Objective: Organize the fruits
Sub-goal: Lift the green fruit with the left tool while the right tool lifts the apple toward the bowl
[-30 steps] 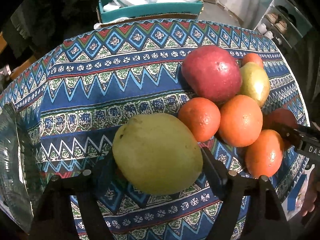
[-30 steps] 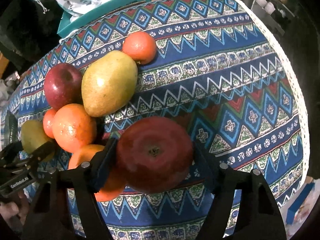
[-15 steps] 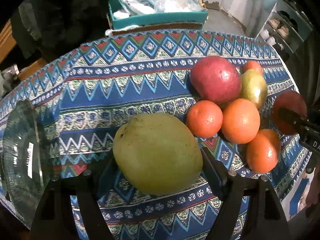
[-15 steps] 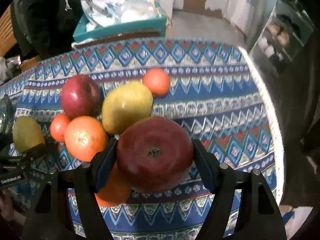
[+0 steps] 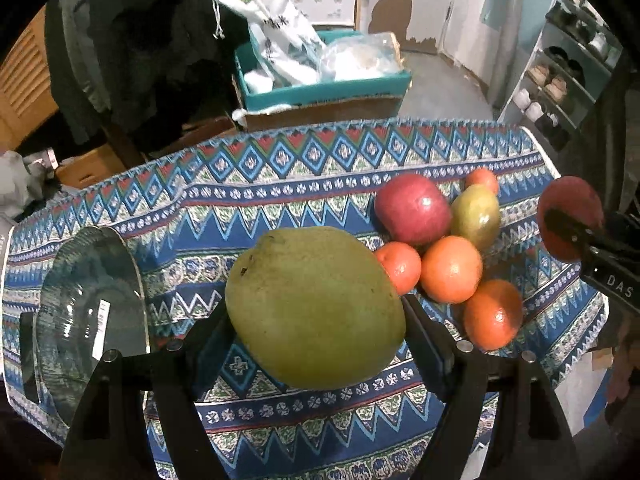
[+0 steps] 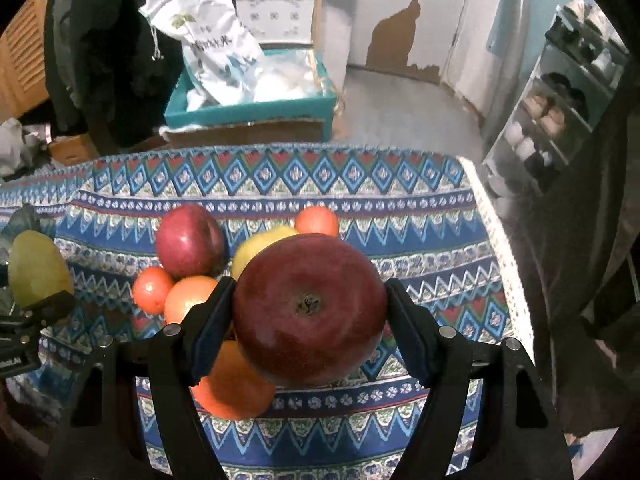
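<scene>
Tablecloth point(image 5: 280, 184): blue ground with bands of zigzags, diamonds and small white flowers, accents in red and green. Large mango point(image 5: 316, 308) dull yellow-green; apple point(image 6: 308, 312) dark red with a brown stem pit; loose oranges point(image 5: 451, 270) bright orange. Gripper fingers point(image 6: 208, 328) black; box point(image 5: 324, 88) teal.

A patterned blue tablecloth point(image 5: 280, 184) covers the counter. Beyond its far edge a teal box point(image 5: 324, 88) holds white bags point(image 5: 276, 36). A shelf rack of shoes point(image 6: 560, 108) stands to the right, dark clothing point(image 5: 132, 40) hangs at left.
</scene>
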